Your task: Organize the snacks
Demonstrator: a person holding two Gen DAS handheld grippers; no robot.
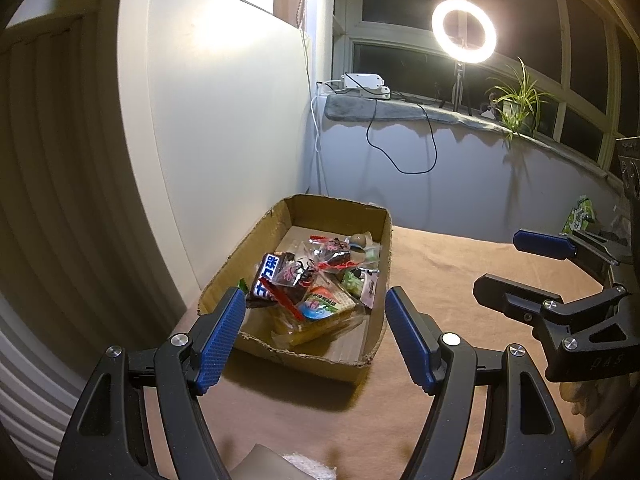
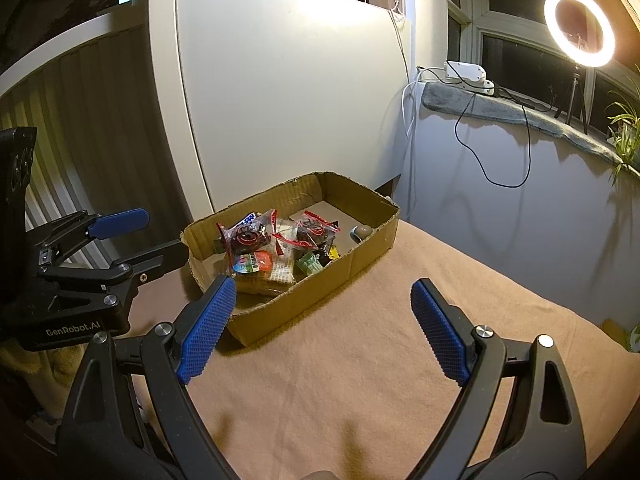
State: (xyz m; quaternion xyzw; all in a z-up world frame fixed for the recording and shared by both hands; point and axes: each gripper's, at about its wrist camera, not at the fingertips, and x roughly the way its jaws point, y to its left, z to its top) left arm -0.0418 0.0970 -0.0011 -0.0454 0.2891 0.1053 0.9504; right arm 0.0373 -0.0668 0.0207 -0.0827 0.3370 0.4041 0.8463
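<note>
So most of the snacks (image 1: 316, 280) look like they're already piled in the cardboard box (image 1: 374, 354), which sits on the tan tabletop (image 2: 380, 360) over toward the far left, right up against the white cabinet (image 2: 288, 100); there's a heap of red-and-clear packets, a blue-and-white bar wrapper, some green candies and a yellowish biscuit pack near the front wall of the box; the far end of the box is mostly bare. The left claw (image 1: 316, 334) hangs just short of the box's near wall, spread wide with nothing between its blue pads; the right claw (image 2: 322, 326) is the same deal, gaping open over bare cloth to the right of the box, empty. What's left, I'd guess: at least one green packet (image 1: 580, 218) sitting out on the far right of the tabletop, well apart from the box; can't tell if more are hiding out of frame; so my read is nearly done, a straggler or two to go.
</note>
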